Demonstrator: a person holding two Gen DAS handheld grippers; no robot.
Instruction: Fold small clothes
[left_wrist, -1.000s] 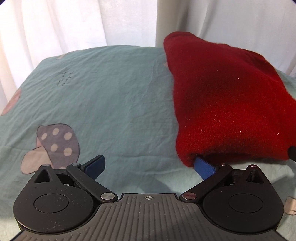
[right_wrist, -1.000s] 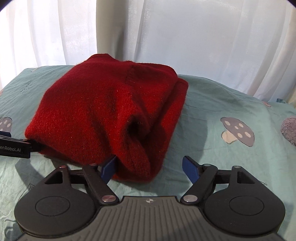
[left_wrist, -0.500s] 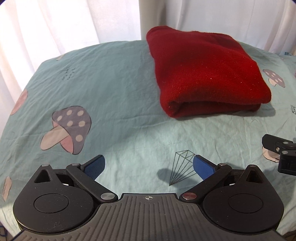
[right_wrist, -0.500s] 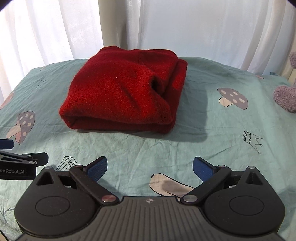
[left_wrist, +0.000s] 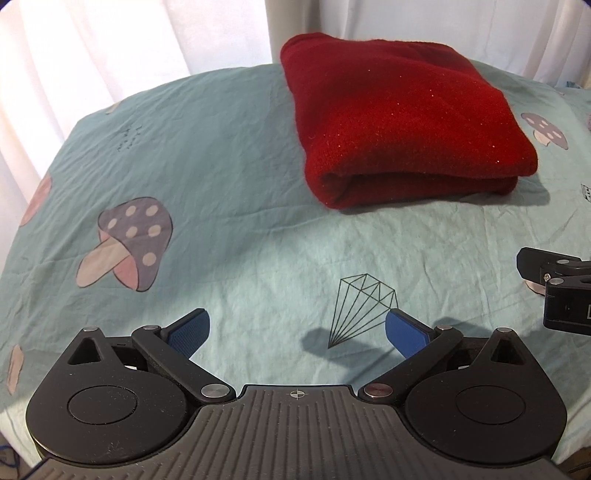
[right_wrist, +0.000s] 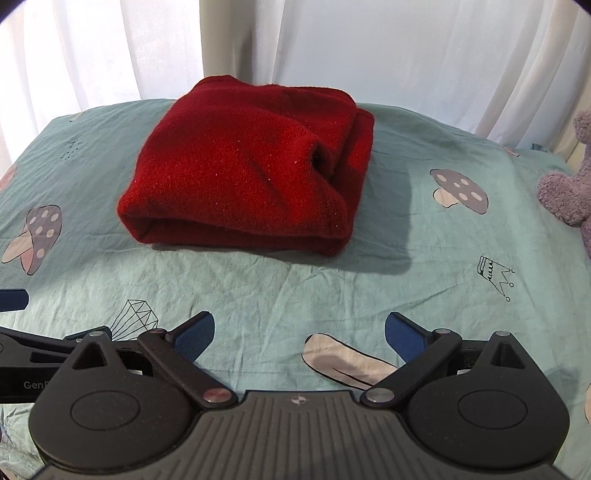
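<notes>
Folded red knit sweater (left_wrist: 402, 122) laid flat near the far edge of the teal mushroom-print bedsheet (left_wrist: 229, 177), left gripper (left_wrist: 295, 332) and right gripper (right_wrist: 299, 336) both held spread wide and empty, well apart from it, purple plush toy (right_wrist: 569, 184) seen at the right margin.

I am seeing the folded red knitted garment (left_wrist: 402, 118) lying on the teal mushroom-print bedsheet (left_wrist: 229, 155) at twelve o'clock, the fuzzy purple plush toy (right_wrist: 569, 184) sitting at three o'clock, white curtains (right_wrist: 424, 48) hanging behind.
</notes>
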